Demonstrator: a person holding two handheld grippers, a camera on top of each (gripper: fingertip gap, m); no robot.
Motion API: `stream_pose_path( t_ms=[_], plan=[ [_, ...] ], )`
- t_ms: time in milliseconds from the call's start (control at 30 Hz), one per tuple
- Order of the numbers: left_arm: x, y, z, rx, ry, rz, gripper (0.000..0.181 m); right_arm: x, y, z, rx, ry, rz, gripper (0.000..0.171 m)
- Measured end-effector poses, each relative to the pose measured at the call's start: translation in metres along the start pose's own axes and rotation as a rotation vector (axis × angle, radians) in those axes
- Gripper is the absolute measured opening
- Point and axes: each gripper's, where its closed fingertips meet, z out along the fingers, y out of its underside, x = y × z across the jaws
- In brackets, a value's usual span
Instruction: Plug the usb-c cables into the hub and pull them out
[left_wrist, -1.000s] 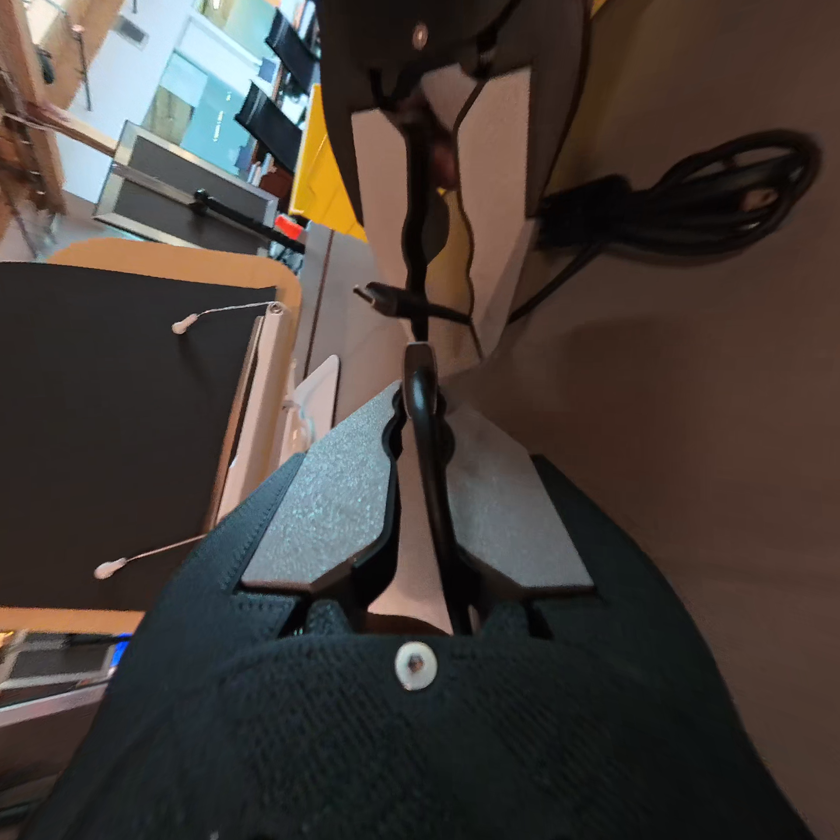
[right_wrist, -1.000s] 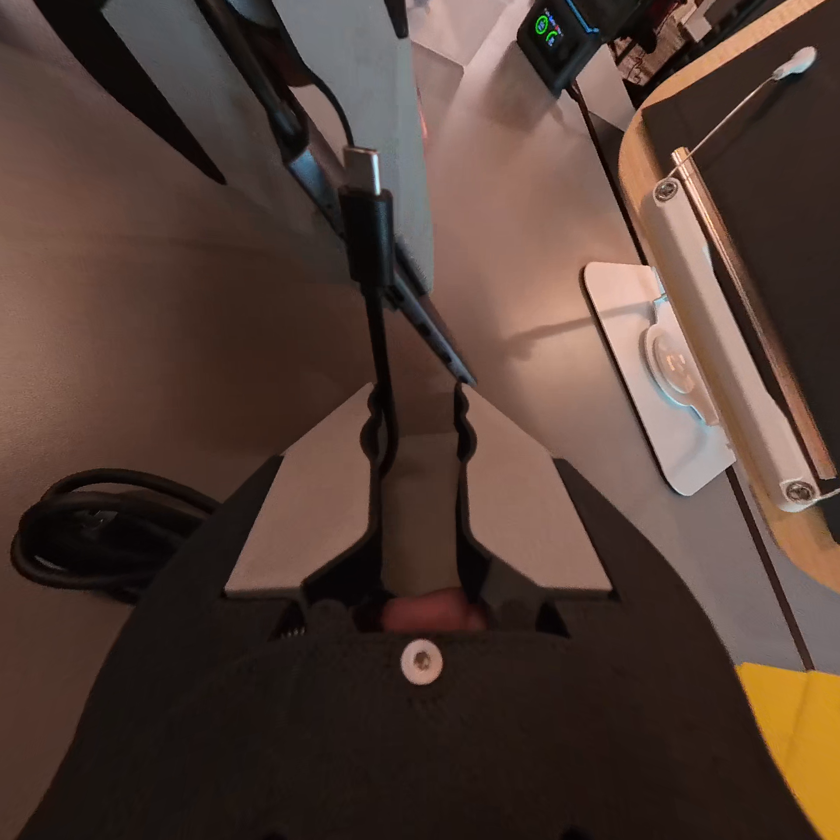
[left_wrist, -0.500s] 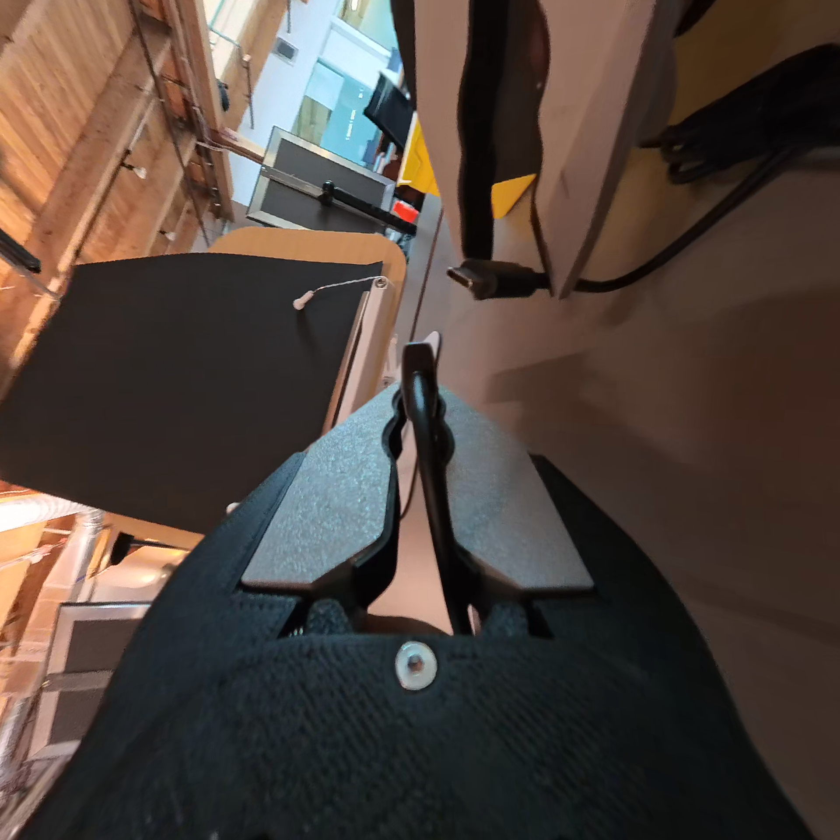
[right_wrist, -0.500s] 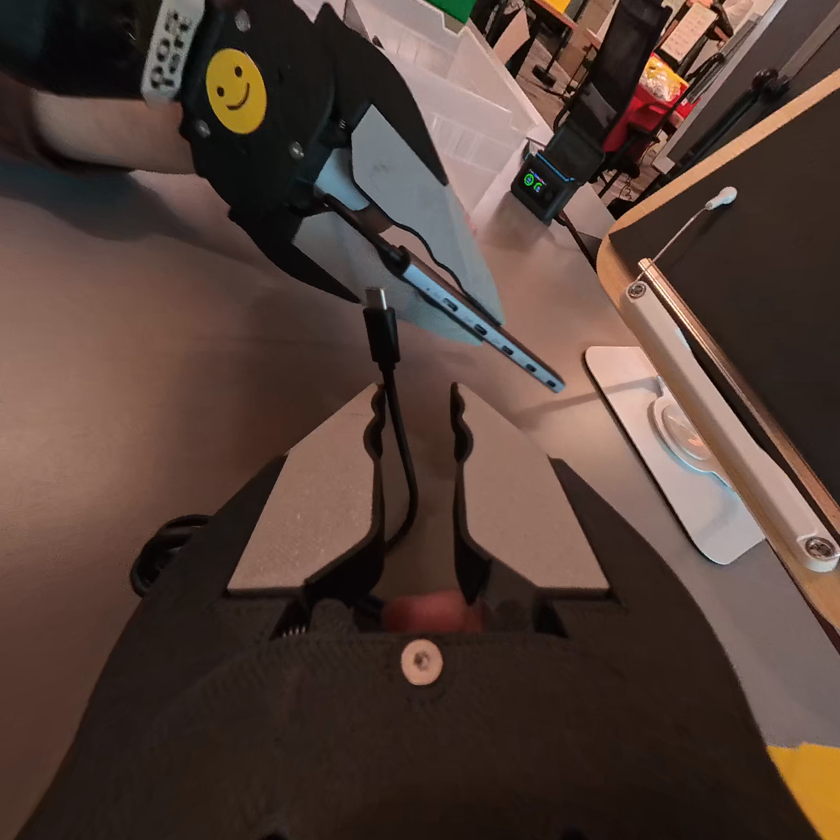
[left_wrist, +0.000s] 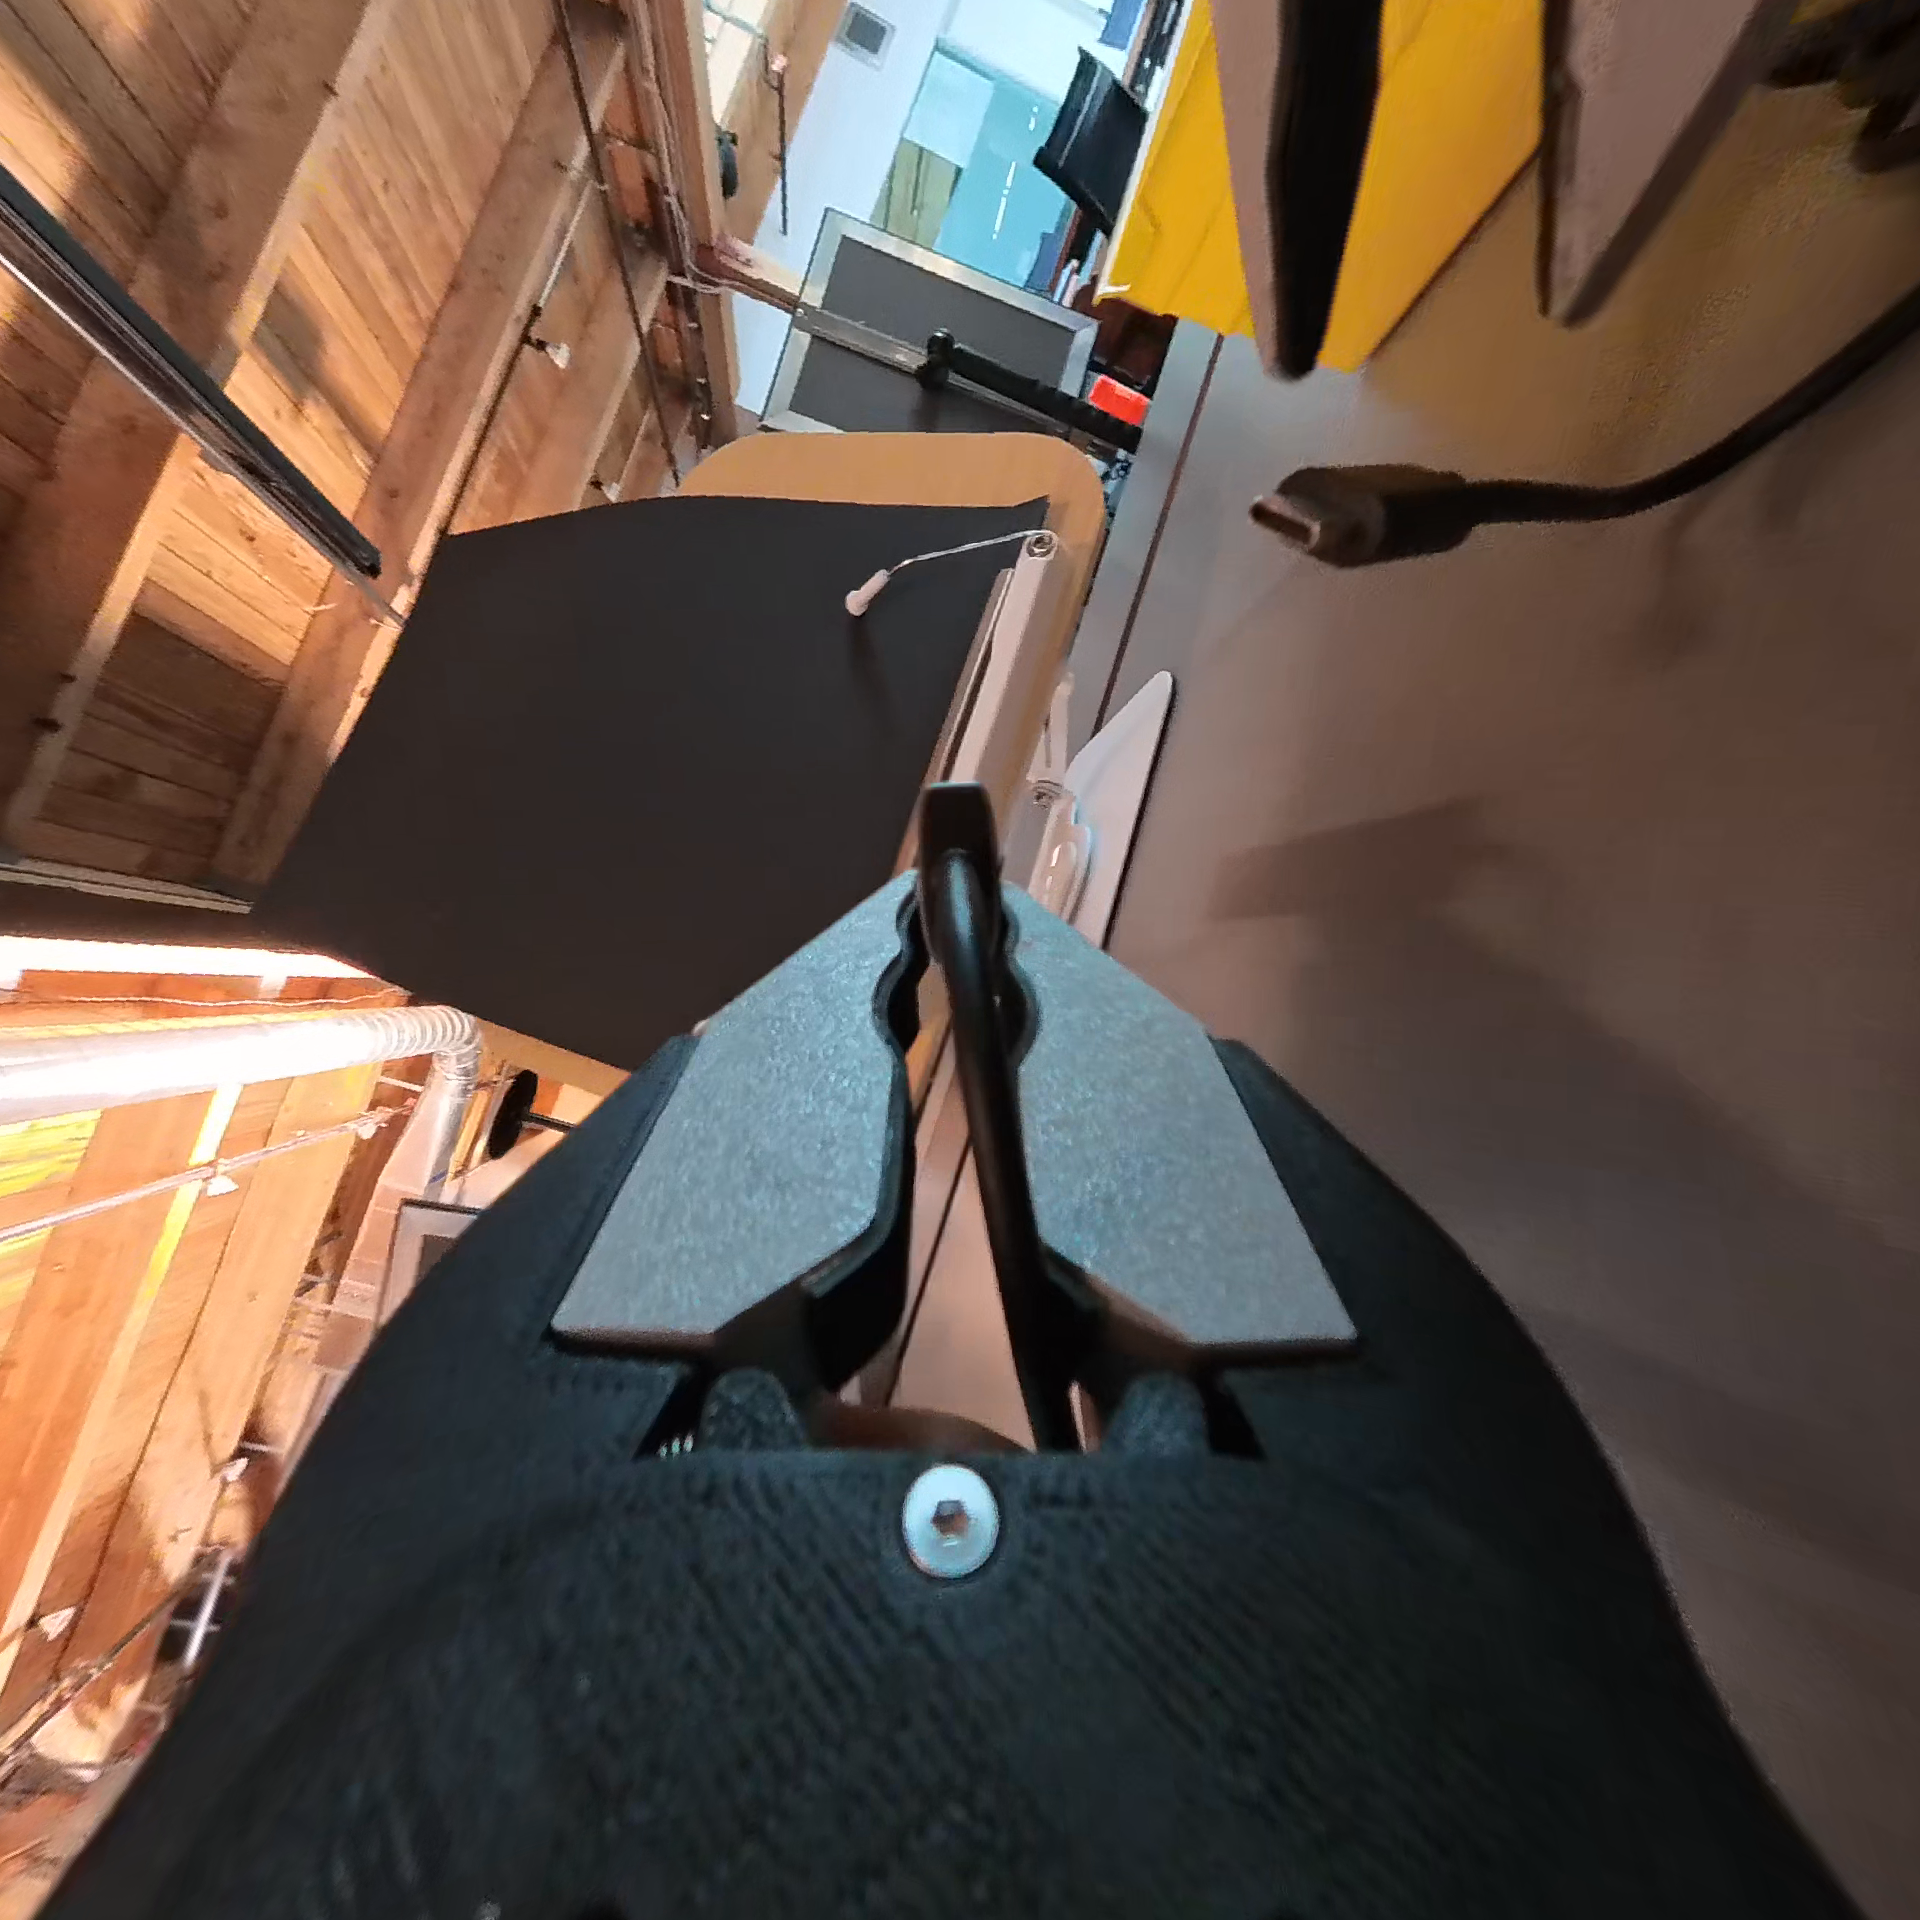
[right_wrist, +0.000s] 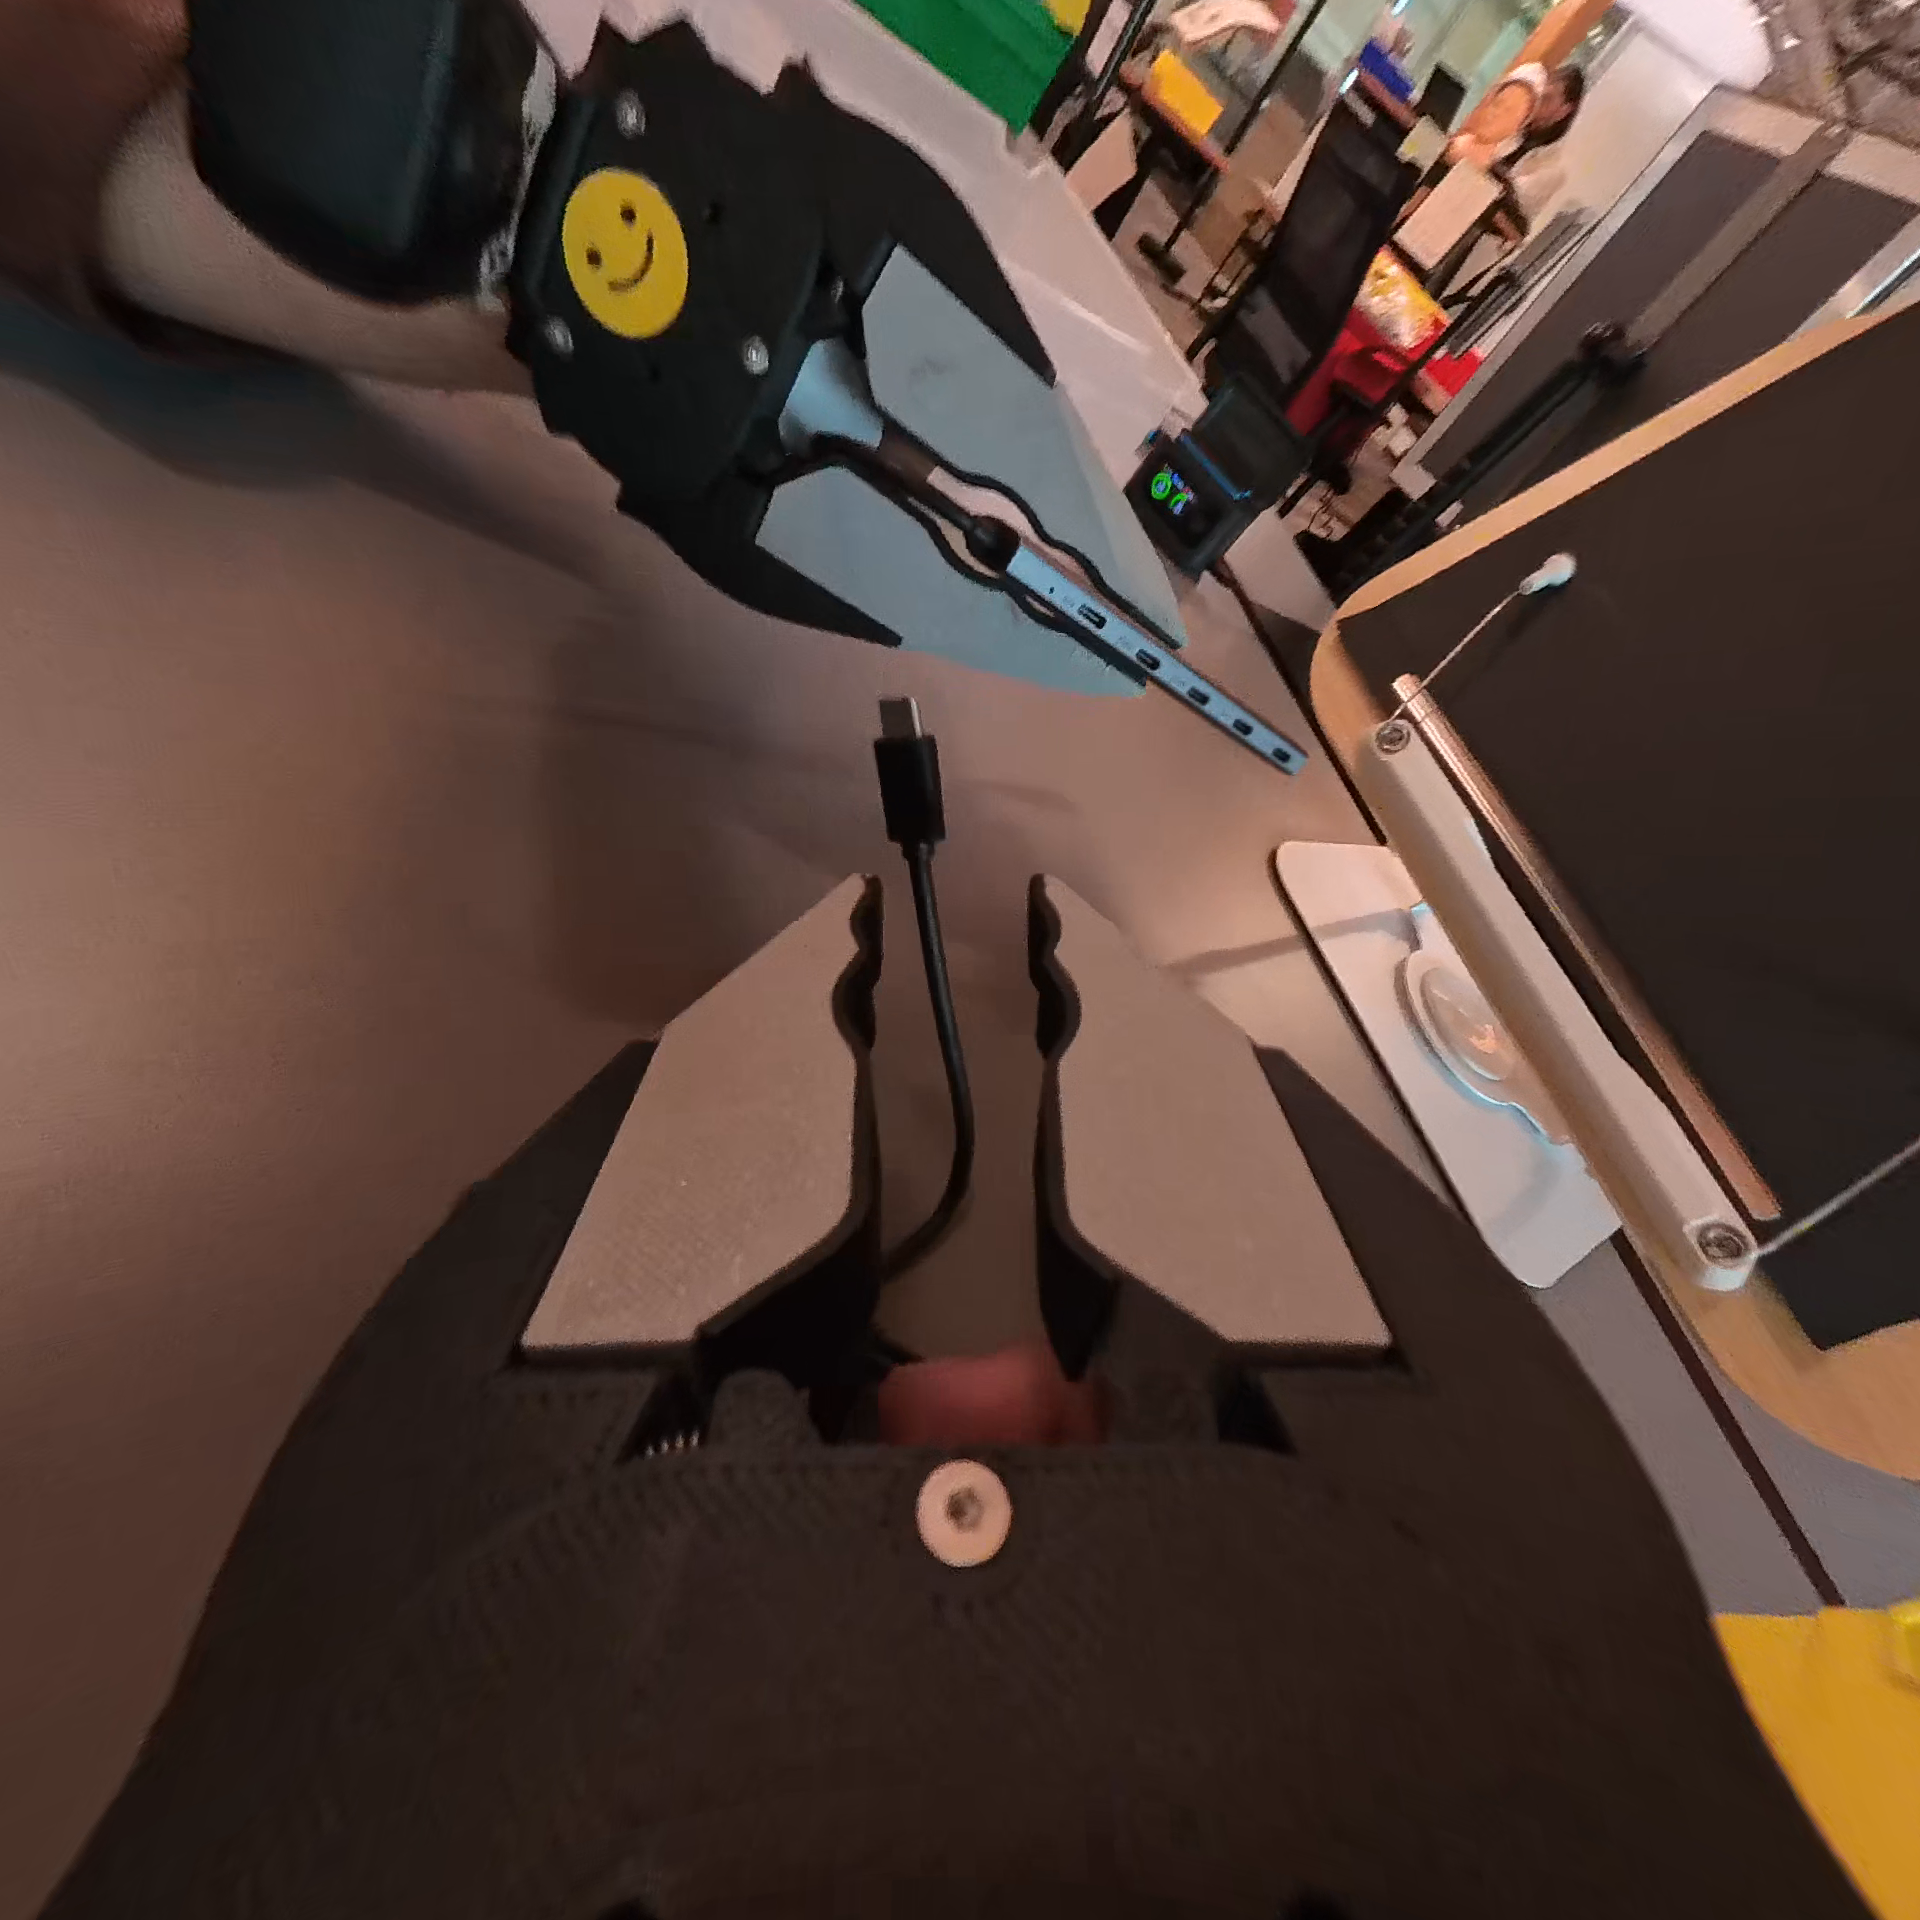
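My left gripper (left_wrist: 961, 914) is shut on the slim grey hub (left_wrist: 956, 831), seen edge-on between its fingers. In the right wrist view the left gripper (right_wrist: 1153, 660) holds the hub (right_wrist: 1226, 717) tilted above the table, its row of ports facing me. The black usb-c plug (right_wrist: 909, 769) floats free, a short way below and left of the hub. Its thin cable (right_wrist: 940, 997) runs loosely back between the parted fingers of my right gripper (right_wrist: 956, 894). The plug (left_wrist: 1351, 520) also shows in the left wrist view, under the right gripper (left_wrist: 1429, 332).
A black board with a wooden rim (right_wrist: 1683, 727) stands at the right on a white base plate (right_wrist: 1382, 997). A small device with a lit screen (right_wrist: 1195, 499) sits behind the hub. A yellow object (right_wrist: 1829, 1714) lies at the near right of the brown table (right_wrist: 312, 831). Spacing between my two grippers at the tips: around 10 centimetres.
The right gripper has drawn back from the hub and the plug now sits clear of it. The left gripper has lifted and tilted with the hub. The cable has slid off the left finger.
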Motion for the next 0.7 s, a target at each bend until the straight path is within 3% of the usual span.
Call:
stream_pose_path(
  t_ms=[167,333,433,700],
  plan=[
    [0.0,-0.004,-0.001,0.009,-0.027,0.047,0.007,-0.007,-0.002,0.005,0.011,0.058,-0.039,0.016],
    [0.004,-0.005,-0.001,0.007,-0.016,0.062,0.007,-0.012,0.0,0.016,-0.006,0.066,-0.056,0.018],
    [0.006,-0.005,0.0,0.007,-0.009,0.067,0.007,-0.007,0.0,0.019,-0.01,0.101,-0.072,0.009],
    [0.006,-0.007,0.0,0.011,-0.011,0.063,0.007,-0.005,-0.001,0.02,-0.008,0.129,-0.08,0.009]
  ],
)
